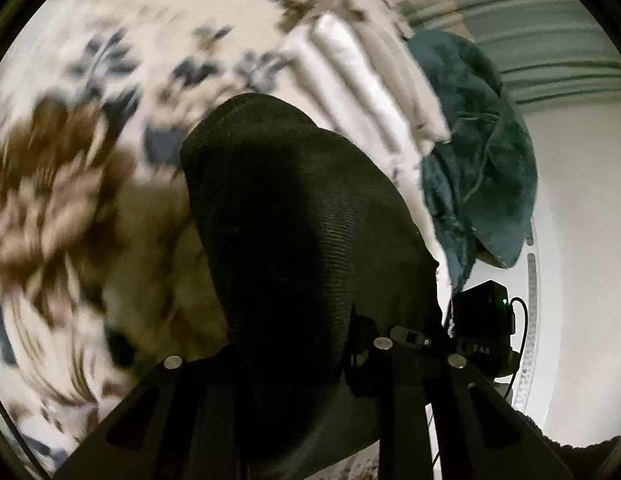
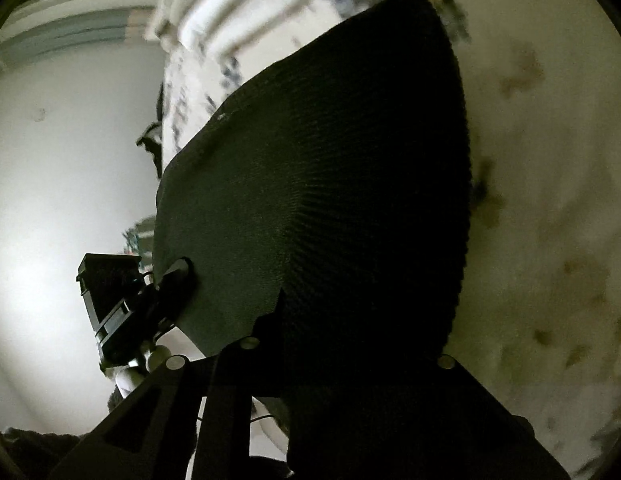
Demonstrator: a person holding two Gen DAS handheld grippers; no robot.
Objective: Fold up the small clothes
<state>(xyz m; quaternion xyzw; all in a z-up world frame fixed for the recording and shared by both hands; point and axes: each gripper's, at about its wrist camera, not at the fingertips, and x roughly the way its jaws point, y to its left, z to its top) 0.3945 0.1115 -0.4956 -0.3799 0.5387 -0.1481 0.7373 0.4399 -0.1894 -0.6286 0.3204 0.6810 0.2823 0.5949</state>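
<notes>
1. Black ribbed garment [image 1: 294,216], small and knit, hanging ahead of both cameras, clear of the floral bedspread [image 1: 70,160] beneath, with no part seen resting on it.
2. Same black ribbed garment [image 2: 330,184] in the right wrist view: broad at the near end, tapering to a rounded far end away from the lens. Long axis judged to run from the fingers outward and downward; near edge stretched sideways between the two grips.
3. Left gripper [image 1: 310,360]: drawn nearly together, pinching the near edge of the cloth; fabric bunched between the fingers and covering the tips.
4. Right gripper [image 2: 342,360]: likewise nearly pressed together on that edge at the other side; tips buried in dark cloth, so exact bite not readable.
5. Deciding relation: both grips on one edge, side by side, neither nearer the free end; free end straight ahead of and below the fingers. Probably a matter of lowering that far end first onto the spread, then carrying the held edge over it.
6. Further out: folded pale laundry [image 1: 374,88] and a crumpled teal cloth [image 1: 482,152] at the bed's edge, well apart from the garment in hand; pale floor beyond.
7. Risk, as a judgement: uneven lowering, a skewed crease.
</notes>
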